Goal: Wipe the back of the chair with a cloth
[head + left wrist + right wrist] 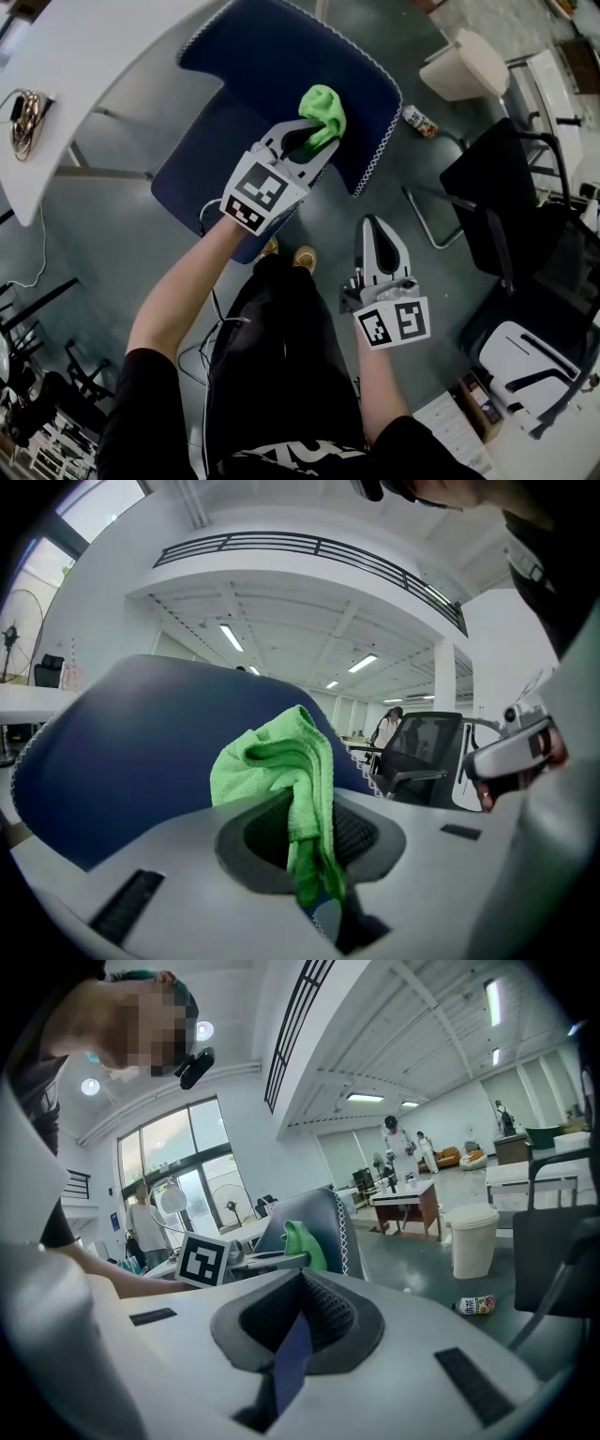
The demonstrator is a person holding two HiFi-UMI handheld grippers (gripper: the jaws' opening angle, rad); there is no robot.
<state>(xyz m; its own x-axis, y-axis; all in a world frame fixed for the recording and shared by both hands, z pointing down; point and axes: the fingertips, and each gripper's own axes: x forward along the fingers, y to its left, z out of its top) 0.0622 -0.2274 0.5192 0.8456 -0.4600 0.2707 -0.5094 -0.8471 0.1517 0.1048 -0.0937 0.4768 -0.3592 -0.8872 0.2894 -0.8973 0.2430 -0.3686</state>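
The cloth (323, 111) is bright green and bunched into soft folds, its tail pinched between the jaws of the left gripper (312, 134). It lies against the navy chair back (272, 56), which is edged in white stitching. The right gripper (376, 231) hangs well apart, beside the person's leg (281, 319), its jaws together on nothing.

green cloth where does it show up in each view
Head view: green cloth upper centre, clamped in the left hand-held gripper, at the blue chair back.
Left gripper view: cloth at centre, between the jaws.
Right gripper view: cloth small, left of centre.
Shared landmark: the chair back's white-stitched edge.
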